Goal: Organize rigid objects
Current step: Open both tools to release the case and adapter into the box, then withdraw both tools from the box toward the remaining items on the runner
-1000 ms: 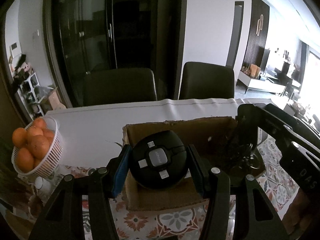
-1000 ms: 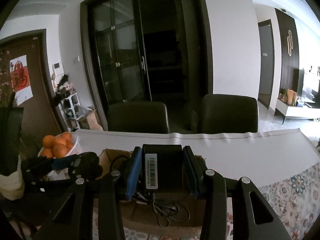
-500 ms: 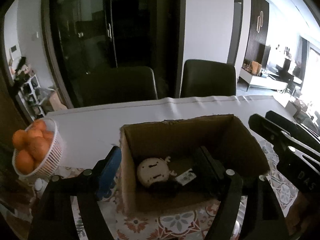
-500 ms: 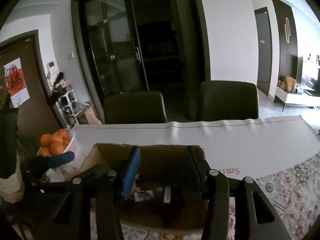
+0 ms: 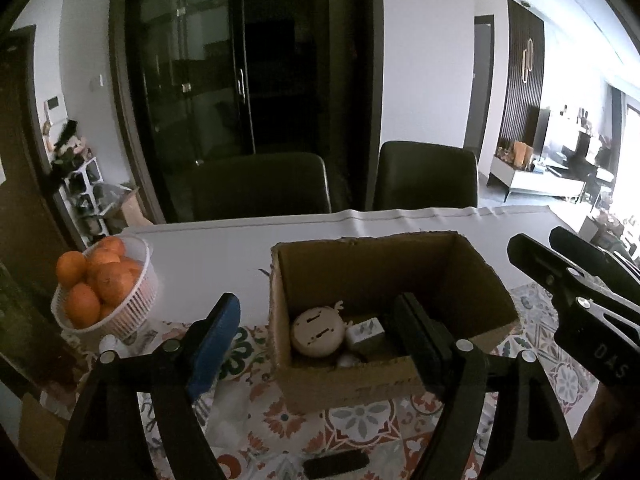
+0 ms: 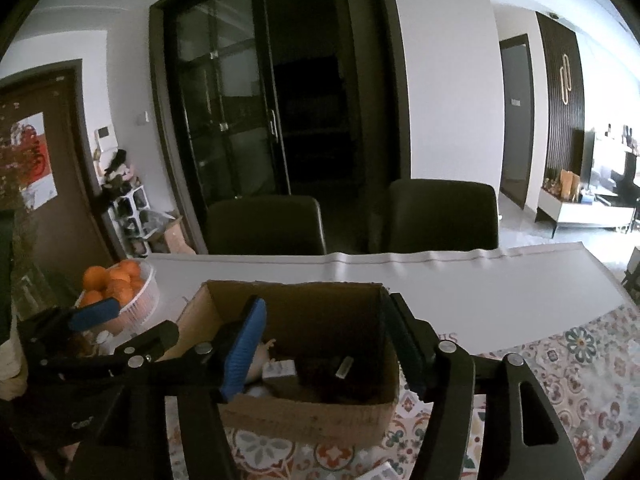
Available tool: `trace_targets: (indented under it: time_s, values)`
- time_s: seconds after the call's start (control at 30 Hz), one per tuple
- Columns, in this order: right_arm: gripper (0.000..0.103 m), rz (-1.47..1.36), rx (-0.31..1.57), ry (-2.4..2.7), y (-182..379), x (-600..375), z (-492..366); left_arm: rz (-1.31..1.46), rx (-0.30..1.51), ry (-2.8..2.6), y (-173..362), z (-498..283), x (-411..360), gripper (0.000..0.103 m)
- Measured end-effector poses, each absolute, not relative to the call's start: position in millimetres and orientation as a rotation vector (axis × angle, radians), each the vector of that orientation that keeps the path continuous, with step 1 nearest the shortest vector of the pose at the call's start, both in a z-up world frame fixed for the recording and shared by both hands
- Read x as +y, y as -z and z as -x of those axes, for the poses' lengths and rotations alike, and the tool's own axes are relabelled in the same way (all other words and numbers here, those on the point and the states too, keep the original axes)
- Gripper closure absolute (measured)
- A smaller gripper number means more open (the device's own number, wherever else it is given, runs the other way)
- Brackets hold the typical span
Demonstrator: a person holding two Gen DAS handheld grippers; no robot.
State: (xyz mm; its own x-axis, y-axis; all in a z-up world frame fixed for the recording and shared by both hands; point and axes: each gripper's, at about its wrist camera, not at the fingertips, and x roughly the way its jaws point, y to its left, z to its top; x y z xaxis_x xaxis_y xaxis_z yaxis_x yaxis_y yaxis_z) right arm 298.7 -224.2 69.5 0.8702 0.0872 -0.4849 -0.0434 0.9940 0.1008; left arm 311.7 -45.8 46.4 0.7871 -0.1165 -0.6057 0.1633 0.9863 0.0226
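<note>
Both claws, left [image 5: 316,332] and right [image 6: 324,344], are opening and empty above the box [image 5: 384,376]; pulling back low could snag its rim and drag it.

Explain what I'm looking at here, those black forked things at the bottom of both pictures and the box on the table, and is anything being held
Those forks are hand-held grasping tools, one in each of a person's hands, not a robot arm. Each picture comes from a camera on one tool, looking along its two fingers. The left tool and the right tool both have opening jaws with nothing gripped between them. They point into an open cardboard box on a patterned tablecloth. Inside lie a round beige gadget, a small pale box and some dark items too dim to name. A white basket of oranges stands to the left.
</note>
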Motion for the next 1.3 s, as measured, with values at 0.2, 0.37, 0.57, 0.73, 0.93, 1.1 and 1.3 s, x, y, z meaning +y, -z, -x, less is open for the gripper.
trace_targets:
  time_s: [0.2, 0.37, 0.57, 0.73, 0.93, 1.1, 1.3]
  values:
    - [0.033, -0.083, 0.483, -0.068, -72.1, -219.4, -276.4, -0.081, 0.607, 0.116, -52.4, -286.7, -37.6, 0.018]
    - [0.029, -0.088, 0.480, -0.069, -70.1, -218.0, -260.9, -0.092, 0.587, 0.106, -53.3, -264.7, -35.2, 0.016]
    - [0.023, -0.096, 0.467, -0.054, -67.7, -219.0, -237.3, -0.088, 0.574, 0.106, -47.7, -239.9, -32.0, 0.014]
    - [0.020, -0.086, 0.450, -0.037, -61.3, -214.7, -216.5, -0.087, 0.569, 0.099, -40.9, -223.3, -28.1, 0.014]
    - [0.019, -0.069, 0.447, -0.023, -51.4, -209.8, -201.0, -0.080, 0.577, 0.089, -26.3, -205.7, -22.0, 0.011]
    - [0.018, -0.052, 0.461, -0.017, -40.0, -205.2, -191.0, -0.074, 0.602, 0.089, -14.0, -196.5, -18.8, 0.011]
    - [0.018, -0.047, 0.487, -0.010, -22.5, -202.3, -180.1, -0.063, 0.645, 0.094, 4.4, -187.0, -15.4, 0.011]
